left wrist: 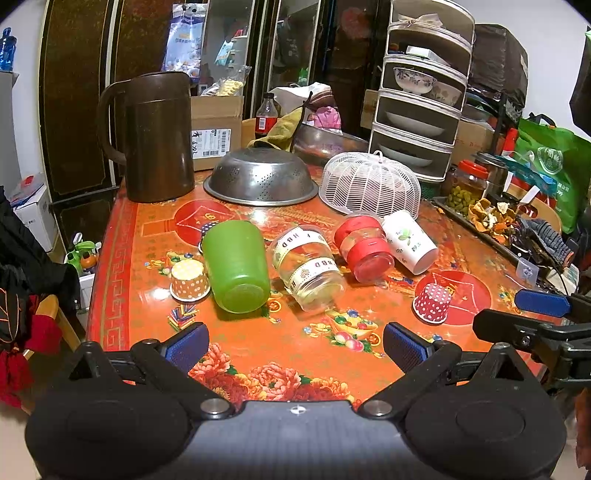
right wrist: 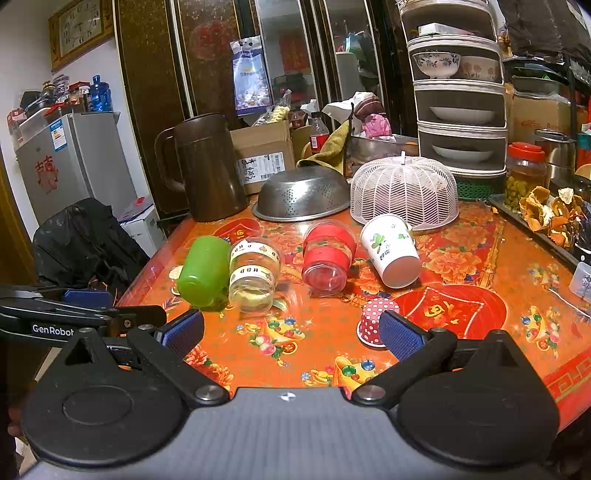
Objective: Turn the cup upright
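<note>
A: Cups, four on their sides in a row across the orange table: green cup, clear cup with HBD tape, clear cup with red bands, white paper cup.

B: Axes?

A: Left wrist view: each lies roughly front to back, tilted, closed base toward the camera. The green cup's mouth points away toward the brown jug. The white one's base angles off to the right.

B: Right wrist view agrees: green cup and taped cup touching side by side, red-banded cup apart from them, white cup just in front of the white mesh cover.

A: Small ones?

B: Red polka-dot paper cup stands mouth down, partly behind a blue pad of the right gripper.

A: My side shows it whole, plus an orange dotted cup inverted, just left of the green one. Another dotted cup behind the green is mostly hidden.

B: Grippers?

A: Left gripper has jaws wide apart, holding nothing, over the table's near edge. The right one's fingers enter at my right edge.

B: Right jaws spread too, empty. Only my view shows the wall clock and fridge.
</note>
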`<action>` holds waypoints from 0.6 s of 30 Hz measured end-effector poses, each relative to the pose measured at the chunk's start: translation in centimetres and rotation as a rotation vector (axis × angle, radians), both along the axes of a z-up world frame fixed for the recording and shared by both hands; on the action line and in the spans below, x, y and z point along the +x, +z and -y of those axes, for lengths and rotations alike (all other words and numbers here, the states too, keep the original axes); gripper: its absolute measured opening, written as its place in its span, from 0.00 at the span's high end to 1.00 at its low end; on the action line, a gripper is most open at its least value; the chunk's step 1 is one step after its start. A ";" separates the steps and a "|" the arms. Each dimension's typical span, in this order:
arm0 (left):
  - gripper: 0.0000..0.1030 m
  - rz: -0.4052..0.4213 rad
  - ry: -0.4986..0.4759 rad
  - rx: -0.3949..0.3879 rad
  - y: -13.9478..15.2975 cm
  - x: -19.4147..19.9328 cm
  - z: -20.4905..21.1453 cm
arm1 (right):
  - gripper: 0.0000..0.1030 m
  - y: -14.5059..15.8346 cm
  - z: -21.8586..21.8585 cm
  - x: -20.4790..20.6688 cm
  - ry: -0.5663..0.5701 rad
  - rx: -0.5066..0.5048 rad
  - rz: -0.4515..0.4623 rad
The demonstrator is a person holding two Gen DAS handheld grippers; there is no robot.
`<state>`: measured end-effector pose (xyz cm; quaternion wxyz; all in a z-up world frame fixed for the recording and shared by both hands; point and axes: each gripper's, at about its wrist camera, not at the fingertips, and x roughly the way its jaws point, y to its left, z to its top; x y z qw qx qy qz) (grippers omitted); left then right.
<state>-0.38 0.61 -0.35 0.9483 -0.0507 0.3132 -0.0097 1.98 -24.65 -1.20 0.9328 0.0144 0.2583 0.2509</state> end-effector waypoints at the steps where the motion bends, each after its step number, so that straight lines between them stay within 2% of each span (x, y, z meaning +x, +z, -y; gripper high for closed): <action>1: 0.02 0.000 0.000 0.000 0.0 0.0 0.0 | 0.01 0.0 -0.1 0.0 0.000 -0.001 -0.001; 18: 0.02 -0.014 -0.002 0.006 -0.2 0.3 0.4 | 0.01 -0.1 0.1 0.2 0.003 0.001 -0.007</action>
